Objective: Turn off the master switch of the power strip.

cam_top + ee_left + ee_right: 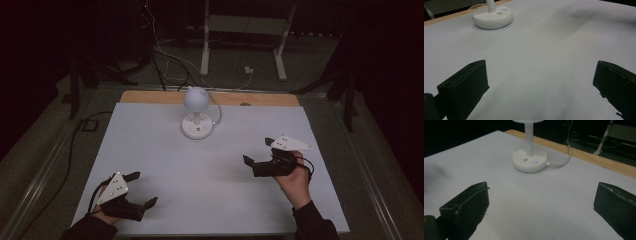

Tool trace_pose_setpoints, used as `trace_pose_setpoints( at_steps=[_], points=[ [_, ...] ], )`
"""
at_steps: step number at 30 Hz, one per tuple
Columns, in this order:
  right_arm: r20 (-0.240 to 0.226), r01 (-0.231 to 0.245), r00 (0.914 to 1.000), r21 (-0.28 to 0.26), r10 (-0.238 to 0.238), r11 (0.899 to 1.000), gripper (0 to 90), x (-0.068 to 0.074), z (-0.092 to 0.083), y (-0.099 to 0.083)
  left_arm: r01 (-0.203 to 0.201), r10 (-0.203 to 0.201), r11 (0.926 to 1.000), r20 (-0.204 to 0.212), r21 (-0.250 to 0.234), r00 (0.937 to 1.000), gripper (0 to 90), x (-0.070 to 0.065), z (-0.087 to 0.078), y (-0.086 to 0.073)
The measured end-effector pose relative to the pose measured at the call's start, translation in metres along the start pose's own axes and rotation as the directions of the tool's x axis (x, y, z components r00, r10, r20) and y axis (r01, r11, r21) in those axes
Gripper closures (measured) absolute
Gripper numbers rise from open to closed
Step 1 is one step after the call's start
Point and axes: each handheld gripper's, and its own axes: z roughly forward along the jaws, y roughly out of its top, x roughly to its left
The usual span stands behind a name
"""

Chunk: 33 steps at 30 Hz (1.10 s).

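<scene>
Reaching for the lamp [196, 114] looks like the step in hand, and both tools are well short of it. It stands at the far middle of the white worktop [150, 150], just before the wooden edge, well apart from either gripper. The left gripper [142, 190] rests low at the near left corner, its fingers [464, 85] spread wide with nothing between them; the right gripper [257, 155] hovers at the right, released likewise and aimed toward the lamp's base [529, 160].

To do this well, I judge the right gripper should travel straight in and low, meeting the round base squarely, clear of the white cable [564, 160] that leaves its side.

The lamp's long axis is upright: a slim stem rises from the base to a rounded head [196, 98]. Its lit button [535, 161] faces the person's right.
</scene>
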Motion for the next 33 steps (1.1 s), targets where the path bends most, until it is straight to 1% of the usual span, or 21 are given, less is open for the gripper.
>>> trace_pose_setpoints(
  at_steps=[1,7,11,12,18,19,20,33],
  points=[
    [-0.001,0.005,1.0,-0.006,-0.005,1.0,0.0,0.0,0.003,0.004,-0.001,0.001,1.0,-0.001,0.0,1.0,0.3,0.0,0.0,0.0],
    [-0.009,0.021,0.9997,-0.009,-0.021,1.0,0.0,0.002,0.011,0.015,-0.001,0.001,1.0,0.001,-0.002,1.0,0.3,0.0,0.0,0.0],
    [-0.017,0.036,0.9992,-0.008,-0.036,0.999,0.0,0.004,0.021,0.024,-0.002,0.002,1.0,0.0,-0.001,1.0,0.3,0.0,0.0,0.0],
    [-0.017,0.036,0.9992,-0.008,-0.036,0.999,0.0,0.004,0.021,0.024,-0.002,0.002,1.0,0.001,-0.002,1.0,0.3,0.0,0.0,0.0],
    [-0.03,0.038,0.9988,-0.009,-0.038,0.999,0.0,0.005,0.034,0.032,-0.001,0.001,1.0,0.0,-0.002,1.0,0.3,-0.001,0.0,0.0],
    [-0.033,0.043,0.9985,-0.008,-0.044,0.999,0.1,0.006,0.038,0.035,-0.001,0.001,1.0,0.002,-0.002,1.0,0.3,-0.001,0.0,0.0],
    [-0.033,0.043,0.9985,-0.008,-0.044,0.999,0.1,0.006,0.038,0.035,-0.002,0.002,1.0,0.002,-0.002,1.0,0.3,-0.001,0.0,0.0],
    [-0.056,0.059,0.9967,0.007,-0.059,0.998,0.1,0.011,0.07,0.052,-0.011,0.011,0.9999,0.003,-0.002,0.9999,0.3,-0.001,-0.001,0.001]
  ],
)
